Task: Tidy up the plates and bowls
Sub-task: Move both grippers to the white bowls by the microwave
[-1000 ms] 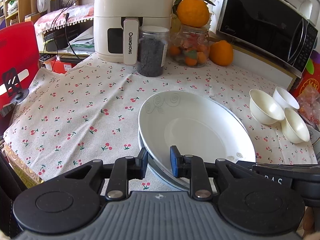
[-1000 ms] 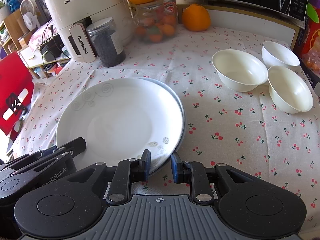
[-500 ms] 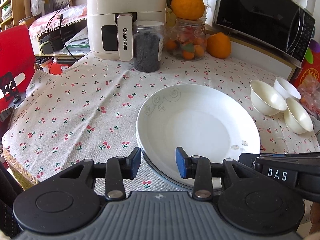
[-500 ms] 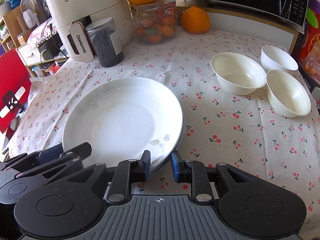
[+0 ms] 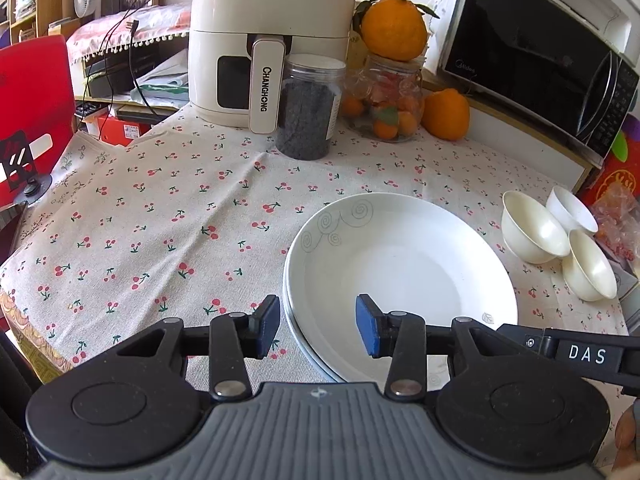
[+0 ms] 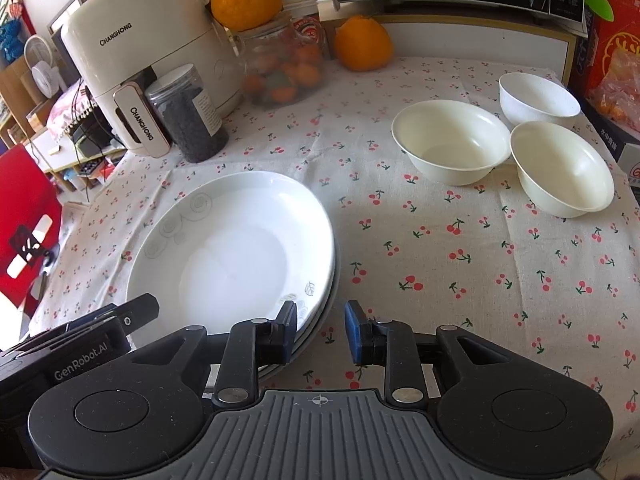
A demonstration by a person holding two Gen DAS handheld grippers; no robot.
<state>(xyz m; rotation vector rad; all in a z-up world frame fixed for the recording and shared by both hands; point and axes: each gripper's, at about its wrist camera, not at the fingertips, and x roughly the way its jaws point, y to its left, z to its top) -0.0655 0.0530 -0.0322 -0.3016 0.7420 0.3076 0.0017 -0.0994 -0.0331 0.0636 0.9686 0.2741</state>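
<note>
Grippers flank the near edge of a stack of white ceramic plates [image 5: 400, 264] on the cherry-print tablecloth [image 5: 160, 208]. The left gripper [image 5: 317, 326] has its jaws spread wide, straddling the stack's near-left rim and holding nothing. The right gripper [image 6: 321, 332] is parted more narrowly at the stack's near-right rim, also gripping nothing. At least two plates show by their rims; the exact count is unclear. Three white round bowls [image 6: 452, 140] sit clustered, upright, to the right of the plates.
</note>
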